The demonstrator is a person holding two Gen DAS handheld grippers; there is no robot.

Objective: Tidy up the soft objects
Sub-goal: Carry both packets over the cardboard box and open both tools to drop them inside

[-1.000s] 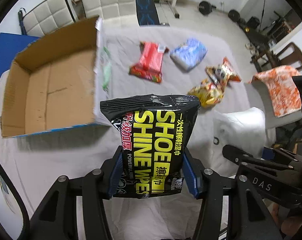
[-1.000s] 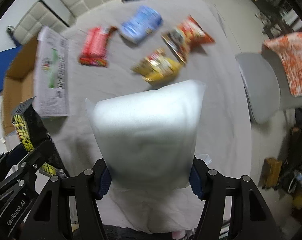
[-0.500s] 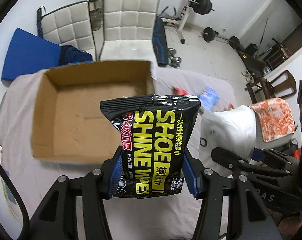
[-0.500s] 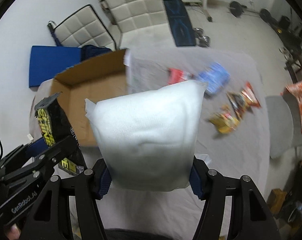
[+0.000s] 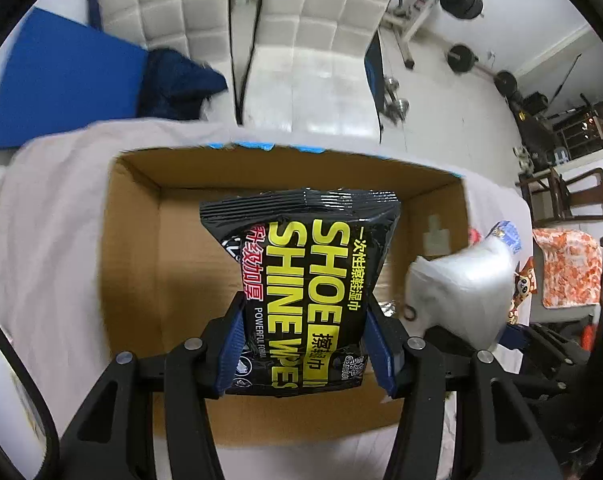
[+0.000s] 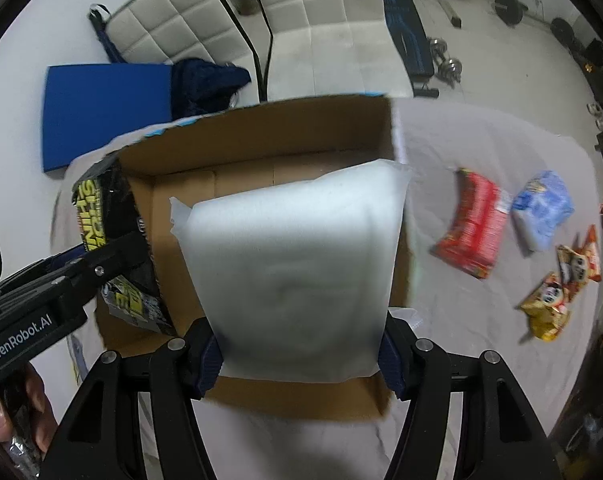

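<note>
A black shoe shine wipes packet (image 5: 305,292) is clamped between the closed jaws of the left gripper (image 5: 306,350), held over the open cardboard box (image 5: 133,248). Beside it, the right gripper (image 6: 299,354) pinches a white soft pack (image 6: 297,264) above the same box. The box floor looks bare (what shows of it), so the sorting seems barely begun. To the right of the box, a red packet (image 6: 475,226), a blue pack (image 6: 543,208) and several snack bags (image 6: 557,292) lie on the grey cloth (image 6: 481,340). Nothing blocks either drop.
</note>
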